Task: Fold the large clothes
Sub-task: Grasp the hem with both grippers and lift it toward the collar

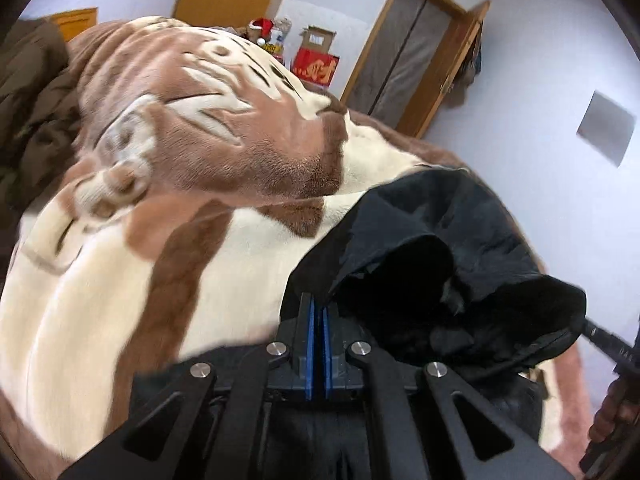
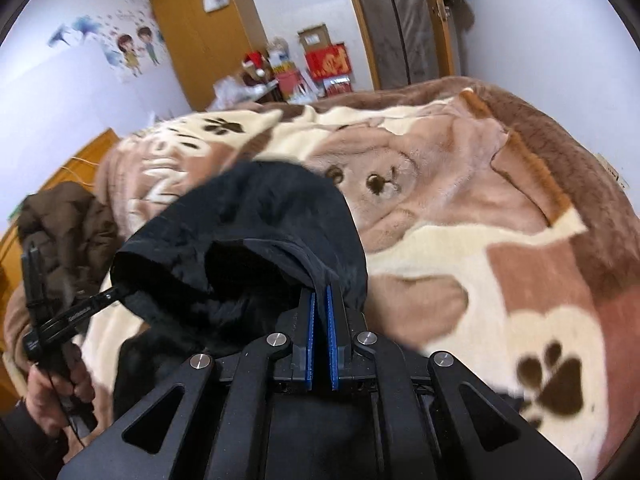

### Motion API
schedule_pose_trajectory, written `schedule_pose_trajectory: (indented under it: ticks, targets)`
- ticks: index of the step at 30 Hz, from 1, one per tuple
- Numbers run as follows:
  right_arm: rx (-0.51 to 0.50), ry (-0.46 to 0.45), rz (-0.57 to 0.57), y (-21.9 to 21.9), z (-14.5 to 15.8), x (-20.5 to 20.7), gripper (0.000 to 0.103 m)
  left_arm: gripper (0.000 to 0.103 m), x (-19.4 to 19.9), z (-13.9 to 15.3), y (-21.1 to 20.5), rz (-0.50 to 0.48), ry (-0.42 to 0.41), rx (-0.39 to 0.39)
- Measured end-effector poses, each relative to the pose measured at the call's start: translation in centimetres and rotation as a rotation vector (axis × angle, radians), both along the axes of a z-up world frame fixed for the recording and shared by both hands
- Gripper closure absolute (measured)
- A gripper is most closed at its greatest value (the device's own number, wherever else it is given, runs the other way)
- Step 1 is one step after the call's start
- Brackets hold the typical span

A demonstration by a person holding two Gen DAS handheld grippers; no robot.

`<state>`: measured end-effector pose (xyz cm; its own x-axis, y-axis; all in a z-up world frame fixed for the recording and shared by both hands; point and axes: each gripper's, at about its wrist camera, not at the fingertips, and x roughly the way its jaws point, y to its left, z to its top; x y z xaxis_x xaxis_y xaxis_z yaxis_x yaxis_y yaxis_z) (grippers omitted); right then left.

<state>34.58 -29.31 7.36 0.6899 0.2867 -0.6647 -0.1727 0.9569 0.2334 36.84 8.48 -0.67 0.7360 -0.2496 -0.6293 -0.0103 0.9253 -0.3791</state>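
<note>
Nearest in the left wrist view, the left tongs are clenched, blue pads pressed nearly flat together, with an edge of the black garment caught at their tips. The cloth bulges away toward 2 o'clock, its opening gaping dark, and its far edge is pinched by the other tool at about 3 o'clock, where a hand shows at the frame's rim.

In the right wrist view the right tongs are likewise clamped on a fold of the black garment, a thin hem running down between the pads. From there the fabric sags toward 10 o'clock, where the left tool's tip grips its rim, held by the person's left hand.

So the garment hangs slack between the two tools, lifted partly clear of the bed, its lower part apparently trailing on the plush blanket printed with a bear and paw marks. Beyond, at 9 o'clock, a brown jacket lies heaped near the bed's edge. Farther back stand a wooden wardrobe, red boxes and a door.

This looks like the start of the fold: both edges are taken and the piece is being raised to open it out. The next move probably calls for drawing the two grips apart to pull the fabric taut, then laying it flat on the blanket with seams straight, keeping both holds firm so the thick cloth does not slip.
</note>
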Motion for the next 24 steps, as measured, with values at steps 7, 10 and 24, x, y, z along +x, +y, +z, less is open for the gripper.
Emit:
schedule_pose_trajectory:
  ticks: [7, 10, 24]
  targets:
    - [-0.009, 0.116, -0.007, -1.2, -4.5, -7.9, 0.098, 0.098, -7.5, -4.0, 1.7, 0.013, 0.114, -0.071]
    - [0.005, 0.201, -0.027, -2.3, -6.8, -9.4, 0.098, 0.095, -10.4, -5.8, 1.6, 0.009, 0.179, -0.04]
    - [0.071, 0.122, 0.055, 1.4, -3.2, -8.5, 0.078, 0.089, -14.3, 0.2, -0.1, -0.055, 0.05, 0.022]
